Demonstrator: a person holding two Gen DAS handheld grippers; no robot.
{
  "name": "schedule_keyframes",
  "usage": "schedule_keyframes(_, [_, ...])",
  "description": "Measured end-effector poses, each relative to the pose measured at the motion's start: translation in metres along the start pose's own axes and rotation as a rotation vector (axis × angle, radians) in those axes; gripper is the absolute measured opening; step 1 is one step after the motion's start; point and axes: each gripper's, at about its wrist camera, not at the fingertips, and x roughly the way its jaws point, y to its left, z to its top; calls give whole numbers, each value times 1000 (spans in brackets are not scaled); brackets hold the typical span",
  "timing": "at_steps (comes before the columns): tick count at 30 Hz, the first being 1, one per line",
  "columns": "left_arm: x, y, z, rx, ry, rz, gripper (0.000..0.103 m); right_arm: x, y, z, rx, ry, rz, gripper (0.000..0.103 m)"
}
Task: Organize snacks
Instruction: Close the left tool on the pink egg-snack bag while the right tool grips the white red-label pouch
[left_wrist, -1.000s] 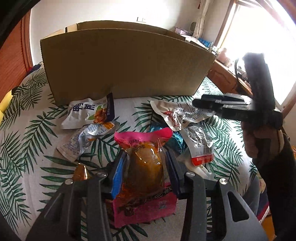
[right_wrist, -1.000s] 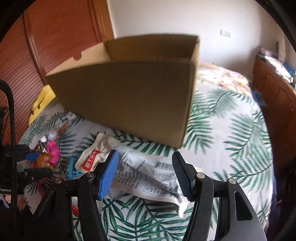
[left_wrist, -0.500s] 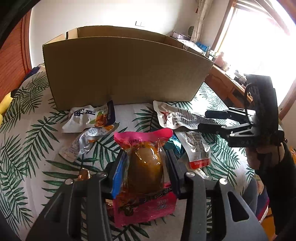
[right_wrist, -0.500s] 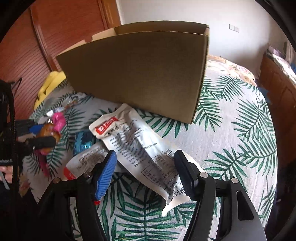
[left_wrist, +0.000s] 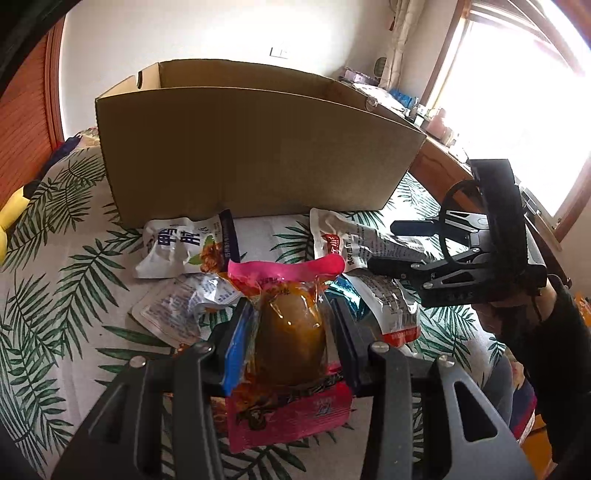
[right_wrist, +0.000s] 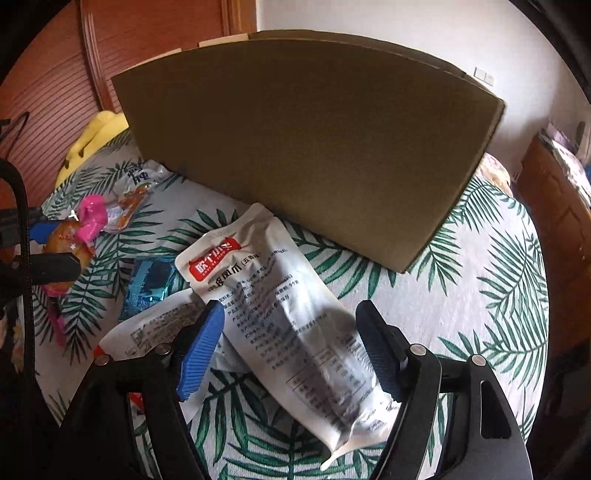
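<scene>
Leaf-print bedspread, yellow plush, wooden cabinet, bright window

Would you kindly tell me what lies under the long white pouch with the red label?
Under the long white pouch lie a second white pouch and the palm-leaf bedsheet. A blue packet lies just beside it. Anything beneath its middle is covered.
</scene>
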Motion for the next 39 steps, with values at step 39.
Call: schedule_keyframes(39, [-1,5,-1,-14,-10,-14,41,2,13,2,-87,52,56,68])
